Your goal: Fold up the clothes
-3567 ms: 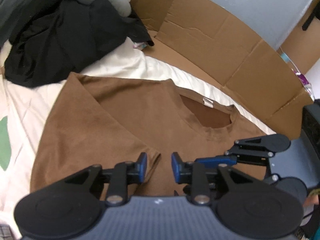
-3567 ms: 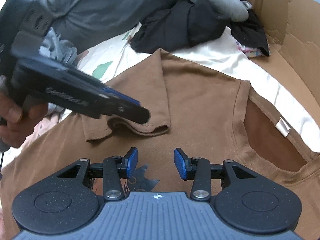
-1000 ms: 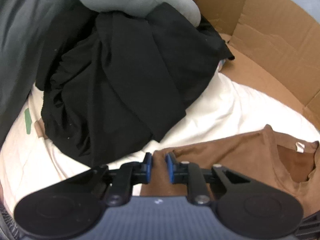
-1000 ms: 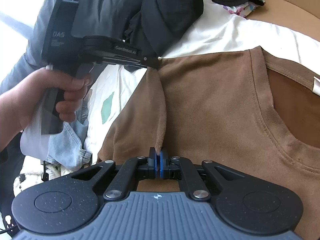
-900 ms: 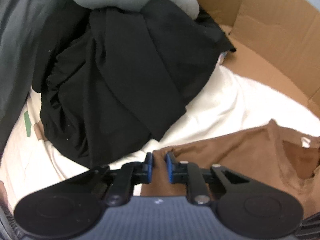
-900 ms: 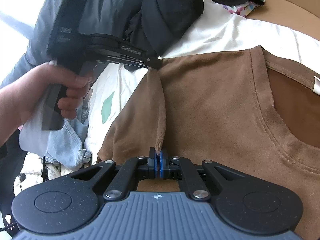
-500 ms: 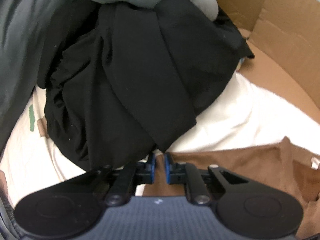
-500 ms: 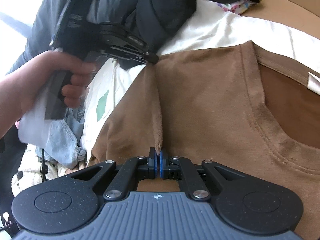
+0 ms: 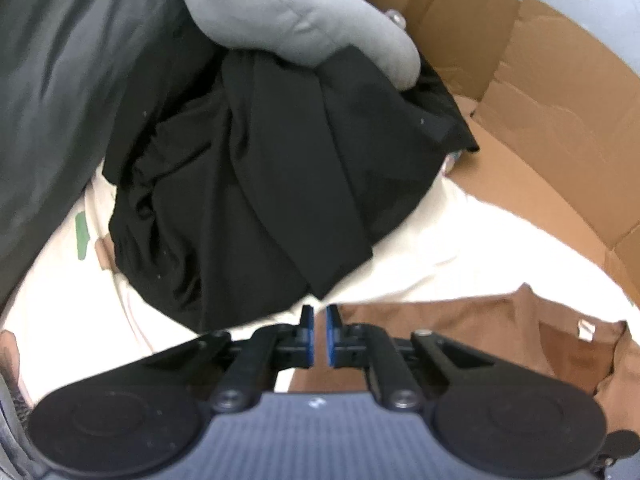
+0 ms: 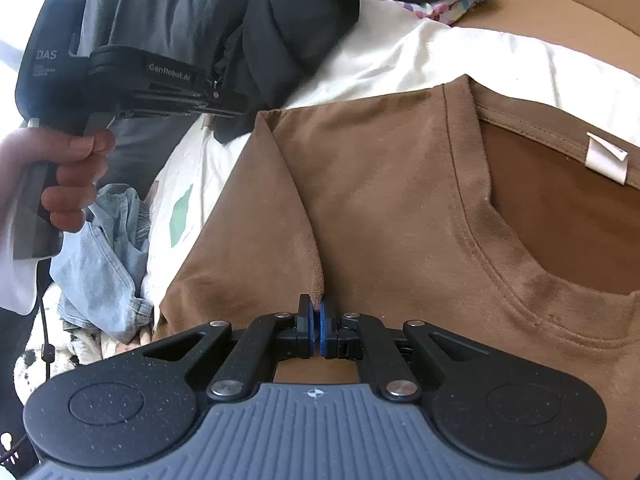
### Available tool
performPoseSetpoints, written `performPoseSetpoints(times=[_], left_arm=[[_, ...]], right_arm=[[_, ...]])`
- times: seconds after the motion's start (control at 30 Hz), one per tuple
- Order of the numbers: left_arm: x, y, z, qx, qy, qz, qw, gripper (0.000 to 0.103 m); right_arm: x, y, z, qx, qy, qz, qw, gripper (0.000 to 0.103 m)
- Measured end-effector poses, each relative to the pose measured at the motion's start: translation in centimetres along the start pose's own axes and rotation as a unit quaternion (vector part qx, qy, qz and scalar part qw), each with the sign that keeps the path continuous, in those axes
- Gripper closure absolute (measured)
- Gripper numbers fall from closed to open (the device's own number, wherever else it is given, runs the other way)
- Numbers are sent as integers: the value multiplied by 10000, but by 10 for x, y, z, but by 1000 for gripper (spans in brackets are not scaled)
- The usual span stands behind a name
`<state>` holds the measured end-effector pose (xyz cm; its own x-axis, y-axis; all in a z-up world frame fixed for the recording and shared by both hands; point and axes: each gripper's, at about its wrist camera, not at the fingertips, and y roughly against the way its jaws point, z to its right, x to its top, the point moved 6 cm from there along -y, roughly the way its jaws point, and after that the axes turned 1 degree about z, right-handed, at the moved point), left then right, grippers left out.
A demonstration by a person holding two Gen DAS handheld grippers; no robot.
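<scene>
From the left wrist camera, the left gripper (image 9: pixel 319 332) points steeply down at the bed. Its jaws have just been closing and now stand all but clenched, leaving a thin slit with no cloth visible in it. The brown T-shirt (image 9: pixel 460 332) lies flat on the white sheet (image 9: pixel 460 248), its near corner just beside the right-hand pad. Ahead sits a heap of black clothing (image 9: pixel 260 180) with a grey cushion (image 9: pixel 288 12) on top and flattened cardboard (image 9: pixel 540 100) to the right. The right wrist camera shows what that view hides: a hand (image 10: pixel 60 172) wrapped around the left tool's handle, holding it roughly level in the picture, its tip next to the shirt's far corner; whether it touches the corner I cannot tell. The right gripper (image 10: pixel 318 320) tilts down at the shirt and is clamped on a raised ridge of brown fabric, a fold line running from its pads to that corner. Only here do the open neckline with its white label (image 10: pixel 606 156) show clearly, and a crumpled piece of denim (image 10: pixel 104 248) left of the shirt.
</scene>
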<state>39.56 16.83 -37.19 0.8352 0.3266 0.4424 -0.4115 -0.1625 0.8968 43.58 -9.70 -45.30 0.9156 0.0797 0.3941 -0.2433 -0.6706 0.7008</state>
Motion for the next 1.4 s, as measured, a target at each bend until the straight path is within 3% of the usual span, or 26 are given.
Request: performPoseSetpoints(times=[0.3, 0.8, 0.93, 1.03, 1.17, 1.4], left_arm=[[-11, -13, 0, -149, 57, -83, 9998, 97], [-16, -42, 1, 33, -32, -46, 10000, 95], [-18, -40, 3, 94, -39, 12, 9999, 95], [-19, -28, 2, 20, -81, -13, 10000, 93], [-25, 2, -11, -19, 69, 128, 9999, 71], [-65, 69, -33, -107, -22, 252, 9996, 70]], right_arm=[[-4, -2, -1, -15, 41, -78, 10000, 103], [-3, -4, 7, 9, 126, -80, 9999, 103], [-5, -8, 10, 17, 26, -278, 9996, 102], [0, -6, 12, -19, -161, -358, 9992, 101], [2, 9, 6, -180, 8, -240, 9995, 99], [1, 28, -7, -293, 112, -107, 9995, 98]])
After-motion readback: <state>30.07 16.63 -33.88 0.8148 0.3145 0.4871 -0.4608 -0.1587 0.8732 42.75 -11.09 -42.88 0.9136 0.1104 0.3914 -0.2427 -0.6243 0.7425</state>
